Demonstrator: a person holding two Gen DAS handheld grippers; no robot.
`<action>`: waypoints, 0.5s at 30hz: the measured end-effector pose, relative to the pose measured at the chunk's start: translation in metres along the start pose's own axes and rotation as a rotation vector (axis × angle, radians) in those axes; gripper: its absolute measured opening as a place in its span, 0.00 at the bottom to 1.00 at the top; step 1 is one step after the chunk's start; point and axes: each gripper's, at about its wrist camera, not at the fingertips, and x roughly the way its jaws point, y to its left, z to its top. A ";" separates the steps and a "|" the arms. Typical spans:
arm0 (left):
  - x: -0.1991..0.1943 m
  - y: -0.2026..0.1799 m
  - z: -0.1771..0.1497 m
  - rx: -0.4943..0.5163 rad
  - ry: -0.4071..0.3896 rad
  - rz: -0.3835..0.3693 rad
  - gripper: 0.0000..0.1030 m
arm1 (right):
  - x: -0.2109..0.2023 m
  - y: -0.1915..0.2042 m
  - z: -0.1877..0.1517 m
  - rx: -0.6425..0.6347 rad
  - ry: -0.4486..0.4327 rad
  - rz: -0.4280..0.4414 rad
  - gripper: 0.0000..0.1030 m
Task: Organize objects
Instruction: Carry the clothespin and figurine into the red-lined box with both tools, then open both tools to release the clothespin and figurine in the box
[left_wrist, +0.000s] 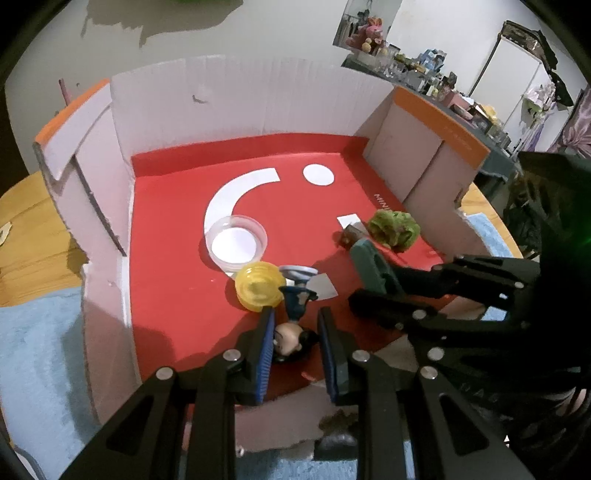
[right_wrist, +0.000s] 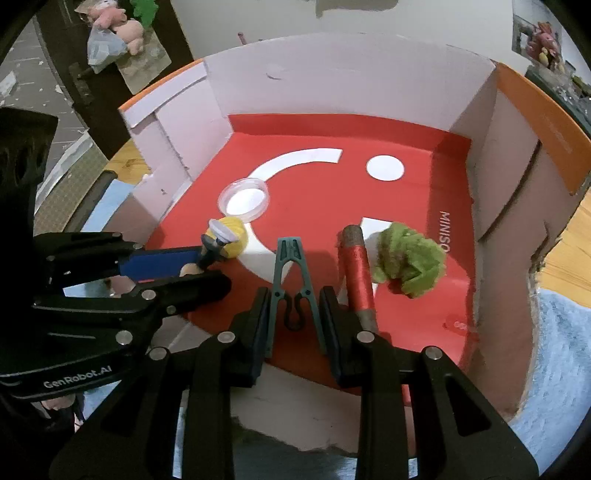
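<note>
Grippers first: your left gripper (left_wrist: 295, 325) is clamped on a small figurine (left_wrist: 293, 332), the blue pads pressing on its head, with its dark body and grey round base pointing away from you. Your right gripper (right_wrist: 293, 306) is closed on a teal clothes peg (right_wrist: 293, 280) — the pads bear on the peg's two legs, and its pointed end faces forward.

Both loads hang over the red floor of an open cardboard box (left_wrist: 236, 99), near the front edge. The figurine's base lies just beside a yellow ribbed ball (left_wrist: 258, 290), though you cannot tell from either view whether they touch. Behind the ball a clear round dish (left_wrist: 238, 245) sits on the white arc printed on the floor.

To the right, a crumpled green tuft (right_wrist: 408, 262) rests beside a red cylinder (right_wrist: 356, 271) — the two look to be touching. The peg is near the cylinder but apart from it.
</note>
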 end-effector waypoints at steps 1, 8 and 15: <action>0.001 0.001 0.001 -0.002 -0.001 -0.001 0.24 | 0.000 -0.002 0.000 0.002 0.001 -0.006 0.25; 0.004 0.004 0.007 -0.021 -0.006 -0.006 0.24 | -0.004 -0.017 0.002 0.035 -0.027 -0.077 0.25; 0.006 0.005 0.010 -0.024 -0.008 0.003 0.24 | -0.006 -0.021 0.001 0.039 -0.037 -0.106 0.25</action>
